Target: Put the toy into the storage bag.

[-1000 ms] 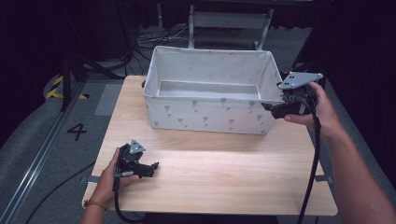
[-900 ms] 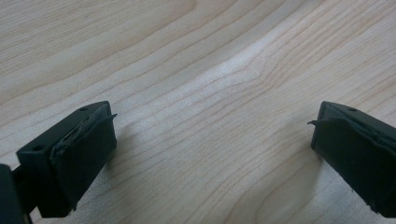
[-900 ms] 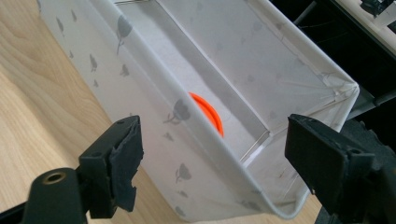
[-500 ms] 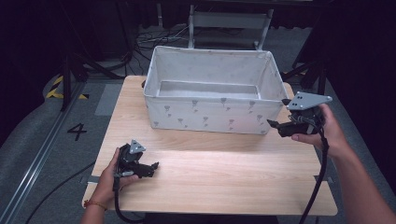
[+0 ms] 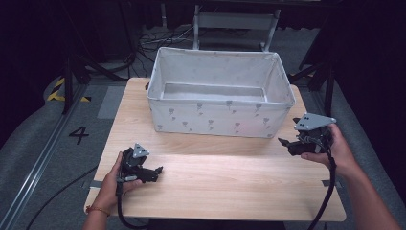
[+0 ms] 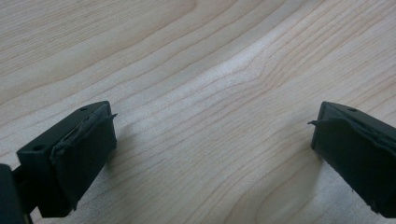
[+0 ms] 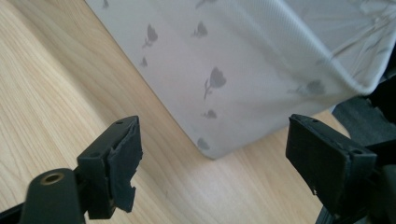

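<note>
Both grippers (image 5: 155,170) (image 5: 286,143) flank bare table (image 5: 230,187) before the bin (image 5: 220,122).

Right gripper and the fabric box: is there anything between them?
No. In the right gripper view, bare wooden table lies between the open right gripper and the fabric box corner.

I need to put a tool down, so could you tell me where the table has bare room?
The wide strip of table in front of the fabric bin, between the left gripper and right gripper, is bare. The back is crowded: the bin leaves only narrow margins beside it.
</note>
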`<action>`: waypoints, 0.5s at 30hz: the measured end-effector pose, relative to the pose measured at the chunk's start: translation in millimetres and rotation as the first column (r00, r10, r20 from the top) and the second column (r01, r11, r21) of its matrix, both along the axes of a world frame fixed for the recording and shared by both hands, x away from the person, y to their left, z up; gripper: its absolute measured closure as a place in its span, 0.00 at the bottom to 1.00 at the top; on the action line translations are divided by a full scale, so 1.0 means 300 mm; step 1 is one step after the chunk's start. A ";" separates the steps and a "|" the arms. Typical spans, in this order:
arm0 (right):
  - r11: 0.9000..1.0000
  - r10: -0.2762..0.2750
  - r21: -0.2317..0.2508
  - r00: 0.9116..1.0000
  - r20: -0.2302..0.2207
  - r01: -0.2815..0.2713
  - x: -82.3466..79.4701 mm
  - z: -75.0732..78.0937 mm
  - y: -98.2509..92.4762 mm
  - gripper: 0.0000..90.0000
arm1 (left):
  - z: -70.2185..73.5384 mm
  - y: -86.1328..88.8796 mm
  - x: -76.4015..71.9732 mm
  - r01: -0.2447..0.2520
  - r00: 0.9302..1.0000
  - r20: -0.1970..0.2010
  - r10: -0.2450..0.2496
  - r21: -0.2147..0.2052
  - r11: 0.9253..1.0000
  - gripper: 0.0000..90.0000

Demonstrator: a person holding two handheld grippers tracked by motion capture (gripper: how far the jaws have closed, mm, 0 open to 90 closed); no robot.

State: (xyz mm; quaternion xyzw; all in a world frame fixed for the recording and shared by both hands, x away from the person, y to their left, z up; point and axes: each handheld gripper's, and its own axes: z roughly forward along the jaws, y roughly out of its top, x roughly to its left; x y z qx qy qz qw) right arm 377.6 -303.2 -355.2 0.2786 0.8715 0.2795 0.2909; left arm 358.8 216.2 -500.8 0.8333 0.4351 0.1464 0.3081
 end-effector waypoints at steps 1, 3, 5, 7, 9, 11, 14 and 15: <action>1.000 -0.003 0.000 1.000 -0.005 0.003 0.001 -0.012 -0.004 0.21 | 0.000 0.000 0.000 0.000 1.000 0.000 0.000 0.000 1.000 0.00; 1.000 -0.011 -0.020 1.000 -0.015 0.010 0.002 -0.042 -0.012 0.21 | 0.000 0.000 0.000 0.001 1.000 -0.001 -0.001 0.000 1.000 0.00; 0.999 -0.016 -0.031 1.000 -0.027 0.015 0.003 -0.064 -0.017 0.21 | 0.000 0.000 0.000 0.000 1.000 -0.001 0.000 0.000 1.000 0.00; 0.999 -0.024 -0.040 0.999 -0.032 0.023 0.002 -0.082 -0.023 0.20 | 0.000 0.000 0.000 0.001 1.000 -0.001 -0.001 0.000 1.000 0.00; 0.999 -0.032 -0.042 0.999 -0.041 0.030 0.001 -0.099 -0.031 0.20 | 0.000 0.000 0.000 0.001 1.000 -0.002 -0.001 0.000 1.000 0.00; 0.998 -0.038 -0.045 0.998 -0.049 0.036 -0.002 -0.117 -0.040 0.20 | 0.000 0.000 0.000 0.001 1.000 -0.002 -0.001 0.000 1.000 0.00; 0.998 -0.047 -0.043 0.998 -0.051 0.045 -0.005 -0.134 -0.050 0.21 | 0.000 0.000 0.000 0.001 1.000 -0.002 -0.001 0.000 1.000 0.00; 0.998 -0.050 -0.044 0.997 -0.055 0.048 -0.007 -0.143 -0.054 0.20 | 0.000 0.000 0.000 0.001 1.000 -0.002 -0.001 0.000 1.000 0.00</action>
